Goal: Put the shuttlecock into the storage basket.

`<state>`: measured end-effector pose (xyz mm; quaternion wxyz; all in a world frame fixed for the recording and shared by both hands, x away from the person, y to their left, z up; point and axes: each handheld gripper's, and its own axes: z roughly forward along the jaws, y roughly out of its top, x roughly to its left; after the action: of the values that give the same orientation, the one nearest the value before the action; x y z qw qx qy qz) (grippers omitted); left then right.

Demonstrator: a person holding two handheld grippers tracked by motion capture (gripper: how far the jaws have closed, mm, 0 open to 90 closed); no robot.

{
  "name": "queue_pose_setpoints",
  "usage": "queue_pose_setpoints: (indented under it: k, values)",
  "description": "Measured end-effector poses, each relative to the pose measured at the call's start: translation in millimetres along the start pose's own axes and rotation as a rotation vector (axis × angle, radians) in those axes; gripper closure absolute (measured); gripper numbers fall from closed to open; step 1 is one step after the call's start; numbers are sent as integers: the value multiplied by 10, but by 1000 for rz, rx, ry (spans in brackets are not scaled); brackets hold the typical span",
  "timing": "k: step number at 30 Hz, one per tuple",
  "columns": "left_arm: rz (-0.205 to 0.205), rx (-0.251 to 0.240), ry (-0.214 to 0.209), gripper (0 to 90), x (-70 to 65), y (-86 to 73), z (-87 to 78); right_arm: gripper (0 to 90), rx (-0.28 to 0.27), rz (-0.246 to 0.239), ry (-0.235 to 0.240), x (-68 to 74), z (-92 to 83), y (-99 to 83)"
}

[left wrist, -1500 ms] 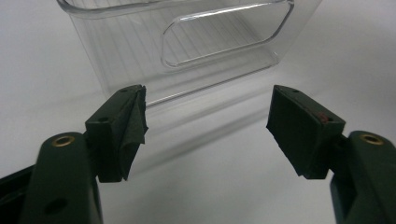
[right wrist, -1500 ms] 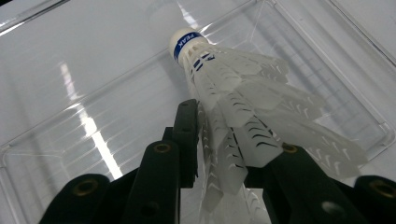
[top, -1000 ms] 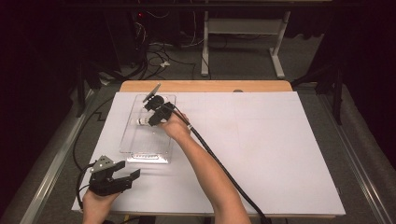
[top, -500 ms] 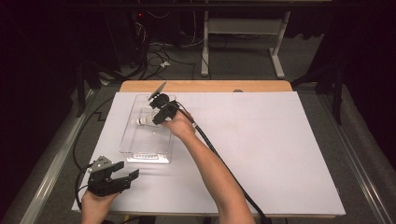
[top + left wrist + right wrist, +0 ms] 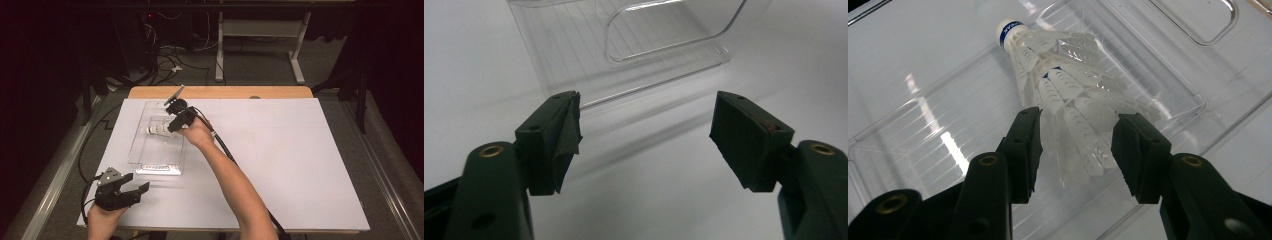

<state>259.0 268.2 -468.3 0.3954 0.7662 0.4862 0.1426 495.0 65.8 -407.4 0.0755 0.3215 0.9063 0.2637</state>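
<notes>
Shuttlecock (image 5: 1058, 85) skirt is seen between the jaws of the right claw (image 5: 1075, 150), the white cork pointing away from the claw and the long axis running roughly along the claw's own line; whether the pads press the feathers or merely flank them cannot be told with certainty, though the skirt appears lightly pinched. The shuttlecock (image 5: 159, 131) is held low inside the clear plastic bin (image 5: 145, 162) on the white surface (image 5: 300, 165), cork toward the table's left. The right claw (image 5: 175, 122) is by far the nearer; the left claw (image 5: 137, 192) is parked well apart at the near left edge, its jaws spread with nothing between them. Compared with a second ago, the right hand is seen shifted slightly toward the bin's far end, while the left is unchanged.
</notes>
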Motion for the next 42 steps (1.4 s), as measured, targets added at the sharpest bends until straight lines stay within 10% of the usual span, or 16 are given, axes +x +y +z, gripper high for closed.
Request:
queue_pose_setpoints:
  k: [42]
  values:
    - [-7, -4, 2, 292, 12, -5, -4, 546, -91, 5, 29, -23, -284, -162]
